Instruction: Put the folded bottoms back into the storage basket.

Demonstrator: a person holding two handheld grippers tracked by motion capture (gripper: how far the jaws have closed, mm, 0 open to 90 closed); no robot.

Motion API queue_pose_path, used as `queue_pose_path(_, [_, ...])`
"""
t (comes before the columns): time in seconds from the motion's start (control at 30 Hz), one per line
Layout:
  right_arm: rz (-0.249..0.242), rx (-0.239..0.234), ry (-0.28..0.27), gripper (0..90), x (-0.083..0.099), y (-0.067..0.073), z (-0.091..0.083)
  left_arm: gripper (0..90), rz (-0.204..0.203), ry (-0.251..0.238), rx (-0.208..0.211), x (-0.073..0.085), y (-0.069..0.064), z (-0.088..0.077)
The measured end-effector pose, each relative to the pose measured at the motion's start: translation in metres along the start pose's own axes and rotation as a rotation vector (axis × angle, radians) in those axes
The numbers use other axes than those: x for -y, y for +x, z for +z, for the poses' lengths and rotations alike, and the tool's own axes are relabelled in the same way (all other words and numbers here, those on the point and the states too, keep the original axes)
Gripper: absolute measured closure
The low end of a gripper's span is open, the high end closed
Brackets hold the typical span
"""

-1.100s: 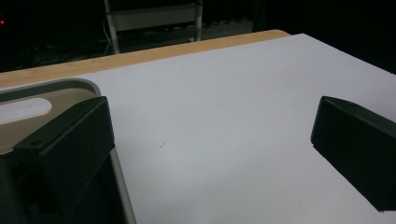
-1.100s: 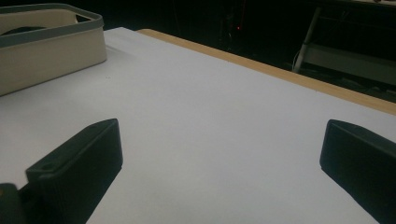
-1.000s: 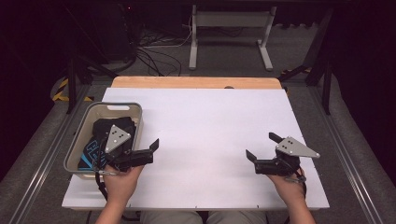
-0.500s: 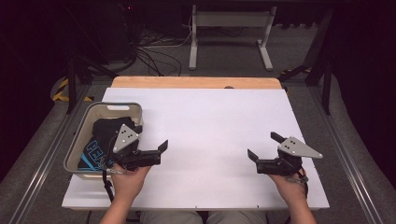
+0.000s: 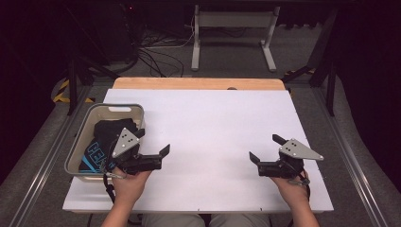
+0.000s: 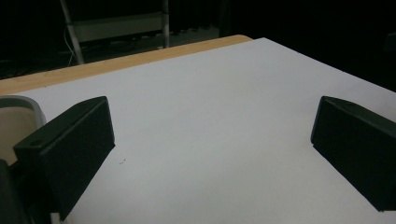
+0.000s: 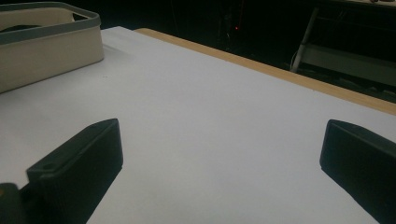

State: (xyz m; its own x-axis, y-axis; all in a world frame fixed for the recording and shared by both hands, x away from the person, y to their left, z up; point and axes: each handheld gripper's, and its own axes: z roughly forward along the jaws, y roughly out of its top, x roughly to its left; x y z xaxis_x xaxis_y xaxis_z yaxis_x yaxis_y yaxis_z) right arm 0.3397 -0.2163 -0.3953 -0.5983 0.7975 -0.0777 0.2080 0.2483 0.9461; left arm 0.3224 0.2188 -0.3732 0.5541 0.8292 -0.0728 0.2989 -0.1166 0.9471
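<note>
My left gripper (image 5: 152, 142) hovers low over the white tabletop (image 5: 213, 118), just right of a beige bin (image 5: 118, 108). It is open and holds nothing. A black cloth with blue lettering (image 5: 97, 144) lies in the bin. My right gripper (image 5: 266, 148) is near the table's front right, also open and empty. In the left gripper view, the left gripper (image 6: 212, 140) has its jaws spread wide over bare white surface, with the bin's rim (image 6: 18, 105) at the left edge. In the right gripper view, the right gripper (image 7: 219, 158) points across the table toward the bin (image 7: 46, 42).
A strip of wooden table edge (image 5: 198, 83) runs along the far side of the white surface. Behind the table, a metal stand (image 5: 231, 28) and loose cables (image 5: 156, 52) rest on the dark floor. Metal rails (image 5: 42, 161) flank the table.
My left gripper has shifted right, away from the bin and out over the white surface. The right gripper has barely moved.
</note>
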Motion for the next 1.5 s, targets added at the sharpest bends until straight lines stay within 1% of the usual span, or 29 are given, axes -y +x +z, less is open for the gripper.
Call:
queue_pose_path(0.23, [-0.002, -0.004, 0.002, 0.2, 0.0003, 0.0010, 0.0009, 0.6, 0.006, 0.012, -0.009, 0.0025, 0.0023, -0.0001])
queue_pose_path(0.33, [-0.003, -0.004, 0.002, 0.2, 0.0004, 0.0011, 0.0007, 0.6, 0.006, 0.009, -0.010, 0.0026, 0.0028, -0.0003])
queue_pose_path(0.43, [-0.002, -0.003, 0.003, 0.2, 0.0006, 0.0009, 0.0002, 0.6, 0.000, 0.008, 0.000, 0.0024, 0.0031, -0.0001])
queue_pose_path(0.6, [0.000, 0.003, 0.002, 0.2, 0.0009, 0.0003, -0.0017, 0.8, 0.004, 0.015, 0.011, 0.0020, 0.0030, 0.0020])
queue_pose_path(0.83, [0.002, 0.011, -0.004, 0.2, 0.0009, -0.0008, -0.0042, 0.8, 0.004, 0.009, 0.013, 0.0010, 0.0032, 0.0023])
queue_pose_path(0.93, [0.001, 0.012, -0.002, 0.2, 0.0006, -0.0003, -0.0038, 0.8, -0.004, -0.001, 0.015, 0.0003, 0.0037, 0.0007])
queue_pose_path(1.5, [0.002, 0.018, 0.006, 0.2, 0.0014, 0.0001, -0.0031, 0.7, -0.016, -0.007, 0.031, -0.0001, 0.0057, -0.0018])
